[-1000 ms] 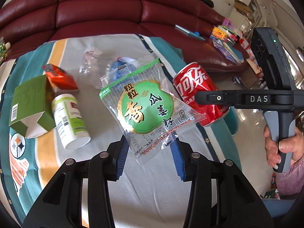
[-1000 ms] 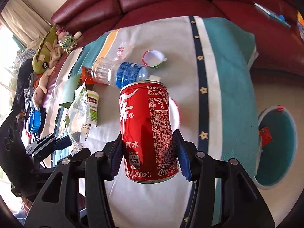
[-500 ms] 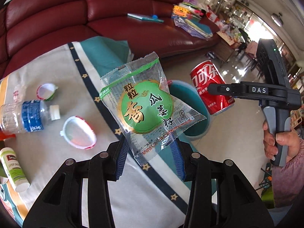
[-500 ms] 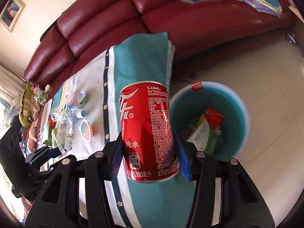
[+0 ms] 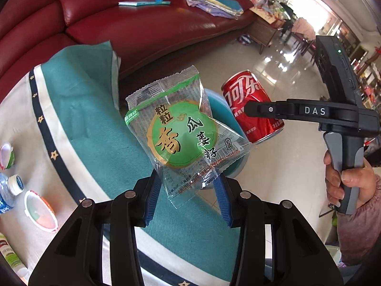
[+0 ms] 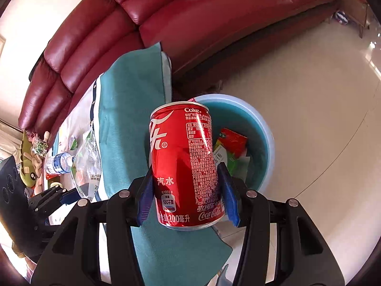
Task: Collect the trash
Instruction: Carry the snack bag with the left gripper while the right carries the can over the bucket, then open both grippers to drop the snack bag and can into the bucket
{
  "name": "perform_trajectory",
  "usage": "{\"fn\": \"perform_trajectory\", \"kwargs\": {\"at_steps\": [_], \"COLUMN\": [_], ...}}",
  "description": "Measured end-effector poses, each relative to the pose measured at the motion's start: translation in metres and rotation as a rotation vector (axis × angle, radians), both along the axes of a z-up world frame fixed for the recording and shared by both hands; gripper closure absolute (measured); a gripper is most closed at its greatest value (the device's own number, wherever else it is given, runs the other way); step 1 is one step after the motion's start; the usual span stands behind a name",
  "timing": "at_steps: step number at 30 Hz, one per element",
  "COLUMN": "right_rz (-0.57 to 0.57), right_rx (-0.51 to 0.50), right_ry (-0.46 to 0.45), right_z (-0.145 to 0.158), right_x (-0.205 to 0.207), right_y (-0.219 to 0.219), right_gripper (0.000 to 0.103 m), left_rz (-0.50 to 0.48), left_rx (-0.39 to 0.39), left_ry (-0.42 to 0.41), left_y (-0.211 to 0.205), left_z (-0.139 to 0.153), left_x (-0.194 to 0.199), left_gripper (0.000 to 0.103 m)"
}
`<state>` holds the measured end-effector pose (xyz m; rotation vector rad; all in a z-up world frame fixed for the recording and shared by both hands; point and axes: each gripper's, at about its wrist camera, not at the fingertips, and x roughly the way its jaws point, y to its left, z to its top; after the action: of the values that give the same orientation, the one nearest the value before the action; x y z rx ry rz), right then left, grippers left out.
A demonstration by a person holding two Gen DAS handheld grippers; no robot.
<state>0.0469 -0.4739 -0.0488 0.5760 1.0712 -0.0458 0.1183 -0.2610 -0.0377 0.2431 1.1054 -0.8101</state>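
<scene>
right claw (image 6: 188, 200) pinches one red cola can (image 6: 184, 164) round its lower half, held up over the blue bin (image 6: 266, 128) on the floor. can looks stiff, slick, prob light if empty, so a mid-body squeeze suits it. left claw (image 5: 188, 190) nips one seed packet (image 5: 183, 135) by its bottom seam; thin, crinkly, floppy, v light, edge grip ok. left on the bench (image 5: 78, 124): one water bottle (image 6: 58, 162), two small cups (image 5: 40, 211), one white tube (image 5: 12, 257).
</scene>
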Motion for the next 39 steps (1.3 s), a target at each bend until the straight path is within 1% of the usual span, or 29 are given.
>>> {"fn": "perform_trajectory", "kwargs": {"at_steps": [5,6,9,11,13,14,18,22,27,28,29,31,35,39], "right_rz": [-0.031,-0.035,-0.043,-0.046,-0.047,-0.047,-0.043,-0.041,-0.037,-0.034,-0.03,-0.032,-0.038,-0.044], "right_rx": [0.01,0.01,0.01,0.013,0.012,0.014,0.017,0.016,-0.002,-0.007,-0.01,-0.026,-0.035,-0.036], "right_ry": [0.027,0.032,0.043,0.049,0.053,0.055,0.063,0.066,0.068,0.067,0.066,0.061,0.066,0.089], "right_z": [-0.013,-0.015,-0.02,-0.023,-0.026,-0.027,-0.031,-0.031,-0.027,-0.026,-0.024,-0.021,-0.018,-0.02], "right_x": [0.001,0.002,0.003,0.005,0.007,0.009,0.012,0.014,0.015,0.016,0.016,0.016,0.016,0.016], "right_y": [-0.014,-0.017,-0.022,-0.025,-0.026,-0.027,-0.026,-0.024,-0.02,-0.019,-0.018,-0.014,-0.011,-0.008], "right_gripper": [0.055,0.055,0.055,0.055,0.055,0.055,0.055,0.055,0.054,0.051,0.04,0.028,0.023,0.023], "left_rz": [-0.031,-0.034,-0.032,-0.028,-0.019,-0.014,0.009,0.023,0.031,0.031,0.032,0.034,0.04,0.049], "left_rx": [0.028,0.036,0.047,0.05,0.05,0.051,0.055,0.055,0.057,0.056,0.056,0.054,0.045,0.038], "left_ry": [0.039,0.043,0.046,0.05,0.052,0.05,0.043,0.038,0.031,0.032,0.032,0.034,0.038,0.043], "left_y": [-0.03,-0.034,-0.042,-0.044,-0.043,-0.041,-0.037,-0.035,-0.03,-0.03,-0.029,-0.027,-0.021,-0.014], "left_z": [-0.022,-0.025,-0.034,-0.037,-0.039,-0.04,-0.041,-0.039,-0.036,-0.035,-0.035,-0.034,-0.033,-0.032], "left_x": [0.014,0.016,0.023,0.025,0.028,0.029,0.029,0.025,0.023,0.023,0.023,0.022,0.022,0.022], "left_gripper": [0.058,0.057,0.043,0.041,0.033,0.03,0.014,0.007,0.006,0.006,0.006,0.005,0.005,0.005]}}
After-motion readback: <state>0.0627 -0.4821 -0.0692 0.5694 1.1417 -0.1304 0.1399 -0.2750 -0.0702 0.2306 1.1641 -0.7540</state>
